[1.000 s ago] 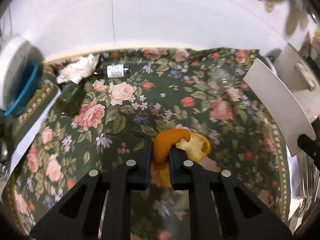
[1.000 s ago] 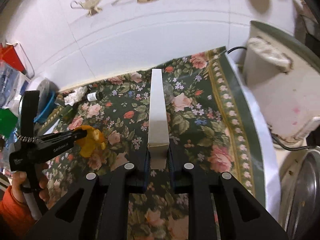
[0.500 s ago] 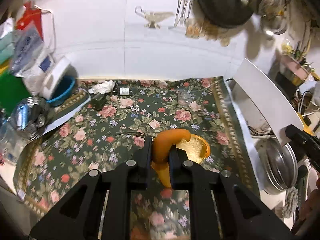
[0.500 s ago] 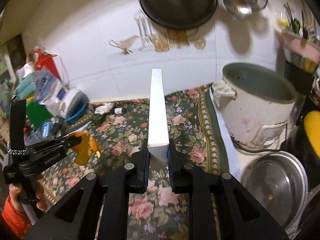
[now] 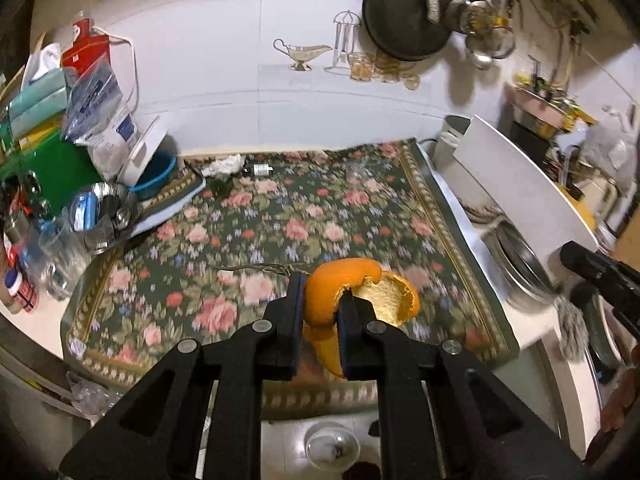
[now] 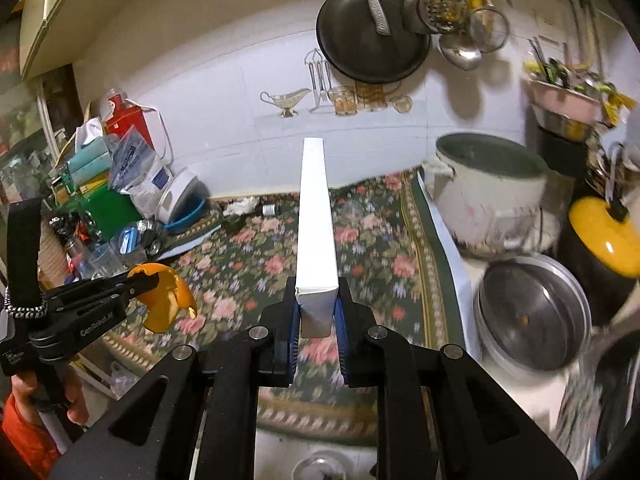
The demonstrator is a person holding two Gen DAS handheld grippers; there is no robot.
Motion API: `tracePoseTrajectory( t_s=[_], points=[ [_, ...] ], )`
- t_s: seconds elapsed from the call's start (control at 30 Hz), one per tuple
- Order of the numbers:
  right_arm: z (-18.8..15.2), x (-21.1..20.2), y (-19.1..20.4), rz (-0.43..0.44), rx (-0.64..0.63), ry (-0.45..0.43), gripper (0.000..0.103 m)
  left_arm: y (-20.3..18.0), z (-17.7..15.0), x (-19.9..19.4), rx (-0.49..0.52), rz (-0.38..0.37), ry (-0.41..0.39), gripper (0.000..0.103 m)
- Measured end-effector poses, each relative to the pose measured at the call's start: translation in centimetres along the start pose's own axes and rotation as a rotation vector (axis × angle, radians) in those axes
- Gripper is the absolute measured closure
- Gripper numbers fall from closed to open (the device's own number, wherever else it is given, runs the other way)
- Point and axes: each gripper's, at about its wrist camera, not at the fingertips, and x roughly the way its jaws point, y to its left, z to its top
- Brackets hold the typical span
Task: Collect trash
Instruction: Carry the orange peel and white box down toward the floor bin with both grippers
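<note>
Far left of the counter: clutter pile w/ green box, plastic bags, steel cup and blue bowl, all pushed back against the wall, prob. stored stuff, not trash. Next to that, at the back edge of the floral cloth, a crumpled tissue and a small bottle lie side by side, w/ a dark blob just in front; these look like leftover trash not yet collected. Mid: left gripper is nearly closed, pads pinching an orange peel by its curled strip, the cupped half sticking out to the right of the jaws and a tail hanging below. Held clear above the cloth, not touching it, so it reads as carried, not being picked. In the right wrist view the same peel hangs off the tool at lower left, a hand in an orange sleeve on the handle. Right gripper is clamped tight on the near end of a long white carton, gripped across its narrow faces so the length points fwd, away from cam, above the cloth. Far right: big white pot, steel lid, yellow lid, kitchen gear, untouched. No bin clearly in sight; both loads seem en route off the counter edge, judging by floor showing below the jaws.
</note>
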Motion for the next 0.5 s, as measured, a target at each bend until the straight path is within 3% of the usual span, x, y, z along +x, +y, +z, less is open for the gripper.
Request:
tracePoseTrajectory(
  t_s=[0.2, 0.5],
  points=[
    [-4.7, -3.8, 4.9, -0.069, 0.041, -0.012, 0.088, 2.4, -5.7, -5.2, 0.036, -0.048, 0.019, 0.090],
    [-10.7, -8.3, 11.1, -0.073, 0.074, 0.021, 0.088, 4.9, -11.7, -10.8, 0.073, -0.062, 0.079, 0.090]
  ],
)
